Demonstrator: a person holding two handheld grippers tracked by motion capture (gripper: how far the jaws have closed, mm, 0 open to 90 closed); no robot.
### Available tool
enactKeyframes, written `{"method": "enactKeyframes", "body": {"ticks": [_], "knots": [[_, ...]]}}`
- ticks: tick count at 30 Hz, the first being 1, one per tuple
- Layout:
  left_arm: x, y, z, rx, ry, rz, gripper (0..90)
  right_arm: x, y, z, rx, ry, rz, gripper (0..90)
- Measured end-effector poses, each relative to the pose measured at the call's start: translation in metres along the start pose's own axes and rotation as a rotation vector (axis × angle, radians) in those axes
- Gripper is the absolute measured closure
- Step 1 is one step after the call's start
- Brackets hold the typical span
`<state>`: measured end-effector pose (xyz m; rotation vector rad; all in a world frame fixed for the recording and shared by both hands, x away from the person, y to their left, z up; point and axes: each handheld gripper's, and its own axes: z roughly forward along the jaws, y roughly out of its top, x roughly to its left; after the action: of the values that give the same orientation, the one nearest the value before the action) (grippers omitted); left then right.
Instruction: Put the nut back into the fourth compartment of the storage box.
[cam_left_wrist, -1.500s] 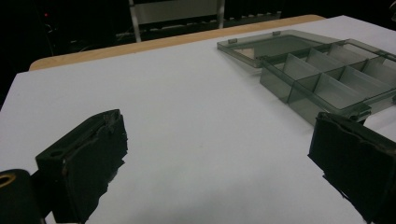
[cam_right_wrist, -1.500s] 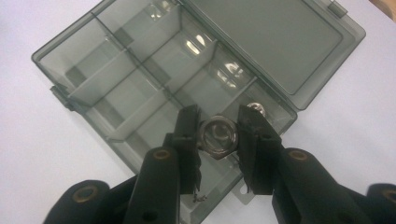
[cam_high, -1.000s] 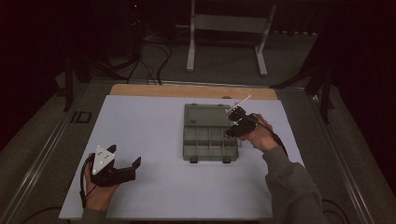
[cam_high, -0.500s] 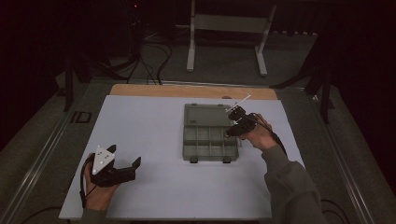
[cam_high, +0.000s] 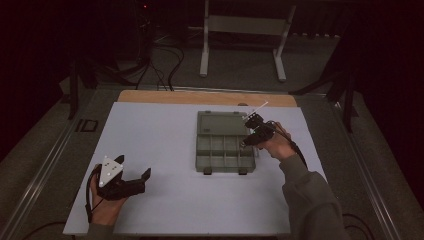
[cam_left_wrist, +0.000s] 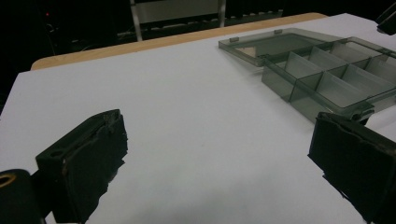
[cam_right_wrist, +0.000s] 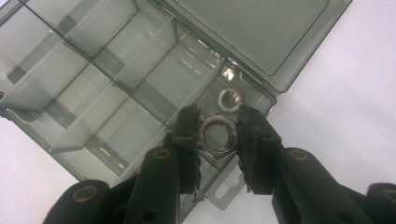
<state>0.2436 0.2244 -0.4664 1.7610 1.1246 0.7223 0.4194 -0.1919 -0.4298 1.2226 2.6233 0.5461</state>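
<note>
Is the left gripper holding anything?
No: the left gripper stands open over the bare white table, apart from the compartment box.

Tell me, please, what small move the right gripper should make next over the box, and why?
Probably close the jaws a little more, then lift. The right gripper already straddles the large nut in the corner compartment of the box, and a smaller nut lies just beyond. Whether the pads already press on the large nut is unclear.
</note>
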Motion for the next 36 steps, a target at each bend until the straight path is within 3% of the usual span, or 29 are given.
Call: {"method": "enactKeyframes", "body": {"ticks": [30, 36], "knots": [[0.000, 0.000, 0.000, -0.001, -0.001, 0.000, 4.2, -0.002, -0.001, 0.016, 0.048, -0.009, 0.025, 68.9], [0.000, 0.000, 0.000, -0.001, -0.001, -0.001, 4.2, -0.005, -0.001, 0.013, 0.030, -0.009, 0.051, 49.6]]}}
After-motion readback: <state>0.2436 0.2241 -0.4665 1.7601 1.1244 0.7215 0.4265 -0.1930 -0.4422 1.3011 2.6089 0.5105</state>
